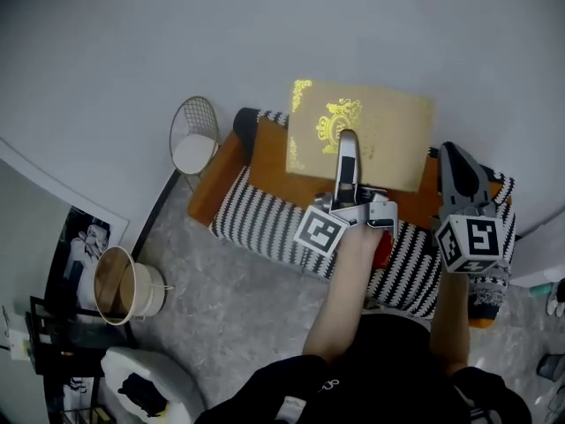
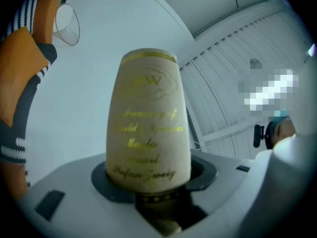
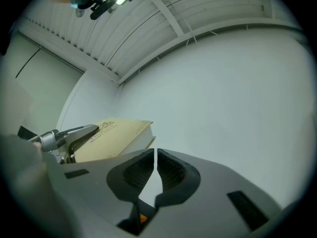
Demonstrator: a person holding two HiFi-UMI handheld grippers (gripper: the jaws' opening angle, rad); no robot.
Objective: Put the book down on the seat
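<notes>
Left tongs (image 1: pixel 347 144): you had them clamped on the book (image 1: pixel 388 131), with one arm lying across the cream cover beside the gold crest. In the left gripper view the spine stood upright between the jaws, its gold lettering facing the camera and the pads set against both sides.

Book position: in the head view it lay over the rear part of the orange seat (image 1: pixel 274 179) and overlapped the pale wall (image 1: pixel 132 42) behind. Contact with the seat could not be made out.

Right tongs (image 1: pixel 459 170): you held them to the right of the book, apart from it. The jaws were drawn together to a thin slit with nothing between them. That gripper's view showed the book and the left tongs off to its left.

A striped cushion (image 1: pixel 265 219) ran along the seat's front. A wire basket (image 1: pixel 196 135) stood just beside its left end.
</notes>
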